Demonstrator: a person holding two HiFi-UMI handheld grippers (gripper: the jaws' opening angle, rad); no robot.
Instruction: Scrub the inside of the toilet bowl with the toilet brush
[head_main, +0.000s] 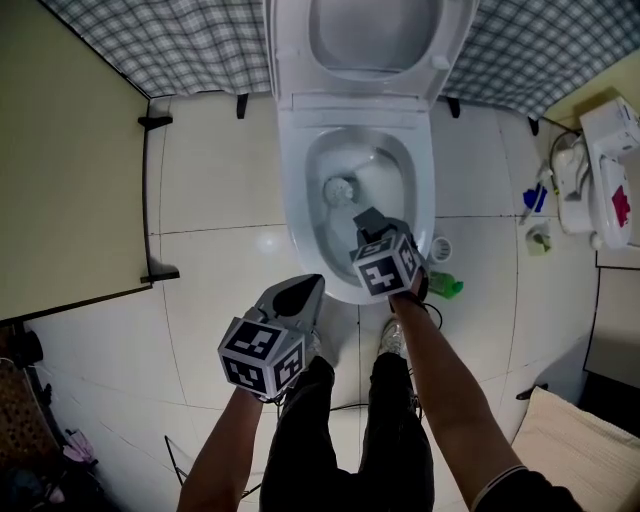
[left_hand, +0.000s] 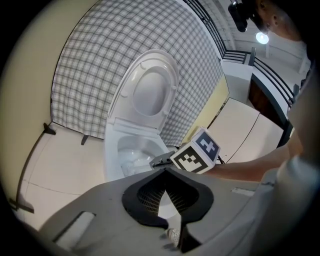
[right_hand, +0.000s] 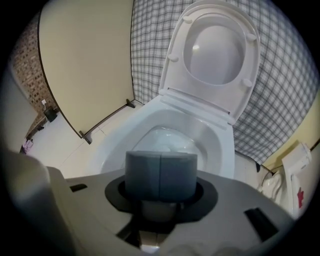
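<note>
The white toilet (head_main: 300, 150) stands with its lid and seat raised (right_hand: 217, 50). My right gripper (head_main: 370, 222) hangs over the front right of the bowl (right_hand: 170, 142), its grey pads (right_hand: 142, 175) pressed together on the toilet brush's white handle. The brush head (head_main: 340, 188) sits low inside the bowl near the drain, and shows in the left gripper view as a pale shape (left_hand: 131, 164). My left gripper (head_main: 303, 290) hovers in front of the toilet's front rim, lower left of the right gripper, shut and empty (left_hand: 165, 172).
A beige partition (head_main: 60, 160) closes off the left side. Plaid wall covering (head_main: 180, 50) runs behind the toilet. A round white holder (head_main: 440, 247) and a green item (head_main: 447, 286) lie right of the bowl. A white unit (head_main: 605, 175) stands at far right. The person's legs (head_main: 350, 430) are below.
</note>
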